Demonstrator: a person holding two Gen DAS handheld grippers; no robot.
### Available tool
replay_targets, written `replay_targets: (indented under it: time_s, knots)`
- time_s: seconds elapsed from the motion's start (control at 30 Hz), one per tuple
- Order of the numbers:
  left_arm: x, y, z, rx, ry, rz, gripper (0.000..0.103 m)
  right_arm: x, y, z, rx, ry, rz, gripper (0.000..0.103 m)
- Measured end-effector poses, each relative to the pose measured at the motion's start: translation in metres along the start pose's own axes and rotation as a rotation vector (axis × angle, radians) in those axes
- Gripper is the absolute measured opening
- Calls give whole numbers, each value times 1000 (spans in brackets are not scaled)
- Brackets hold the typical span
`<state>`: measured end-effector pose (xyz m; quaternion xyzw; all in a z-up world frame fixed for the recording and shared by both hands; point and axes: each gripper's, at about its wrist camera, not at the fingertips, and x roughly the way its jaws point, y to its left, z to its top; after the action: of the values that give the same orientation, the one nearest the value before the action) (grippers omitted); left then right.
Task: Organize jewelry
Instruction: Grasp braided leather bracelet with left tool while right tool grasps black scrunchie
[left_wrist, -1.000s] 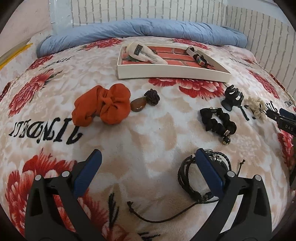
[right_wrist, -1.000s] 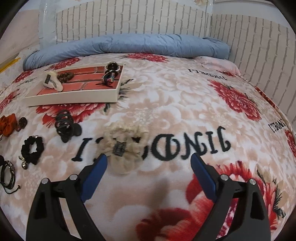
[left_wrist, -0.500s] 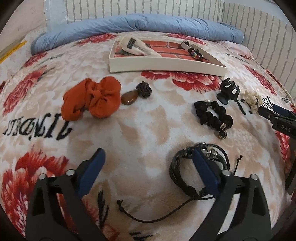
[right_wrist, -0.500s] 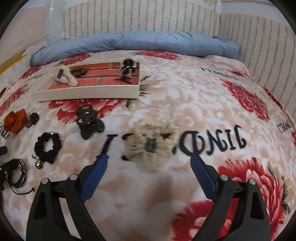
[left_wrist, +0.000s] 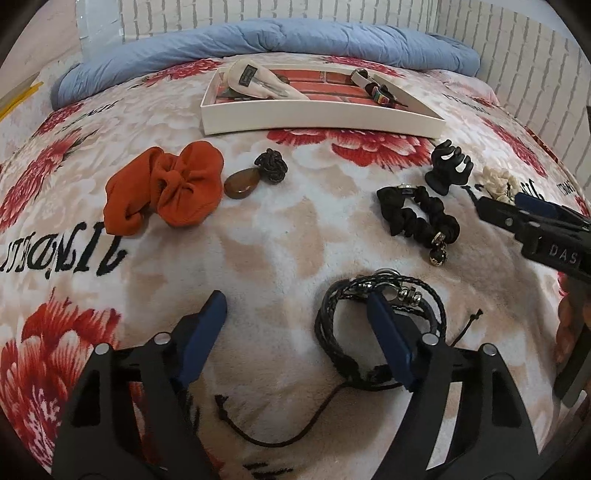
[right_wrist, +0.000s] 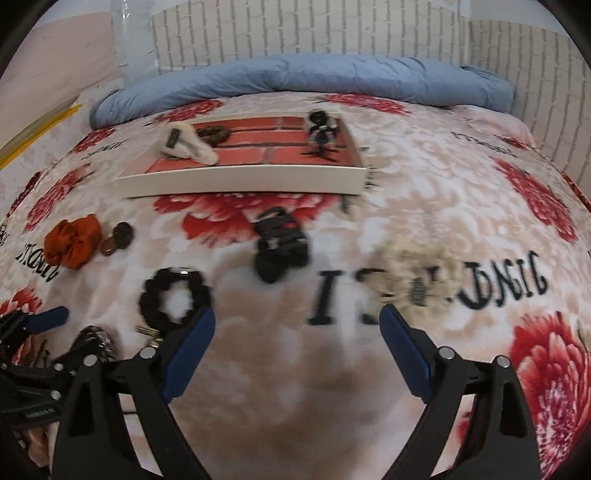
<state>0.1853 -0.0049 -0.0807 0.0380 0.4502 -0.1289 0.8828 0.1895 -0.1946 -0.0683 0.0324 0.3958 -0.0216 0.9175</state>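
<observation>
Left gripper (left_wrist: 295, 314) jaws closing, right finger inside the black braided leather bracelet (left_wrist: 380, 325) loop, no grip yet. Right gripper (right_wrist: 297, 332) jaws released, nothing between them.

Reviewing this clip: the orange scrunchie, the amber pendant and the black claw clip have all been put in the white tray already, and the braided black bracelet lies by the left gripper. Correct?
Not quite. The orange scrunchie, amber pendant and black claw clip all lie on the floral blanket in front of the white tray, not in it, as the left wrist view shows. The braided black bracelet does lie by the left gripper.
</observation>
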Motion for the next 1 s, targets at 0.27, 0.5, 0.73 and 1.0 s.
replay_targets:
  time_s: [0.27,0.5,0.73,1.0]
  knots:
    - [0,0,0,6,0,14,46,19,27,3,-47,65,7,83]
    - [0,11,2,-28,3,13,19,34,30,4,-23,119,16,71]
    - [2,18,7,-47,2,-12,6,36,40,5,-36,124,41,38]
    - [-4,22,11,-49,-14,12,5,33,42,7,-42,109,108,10]
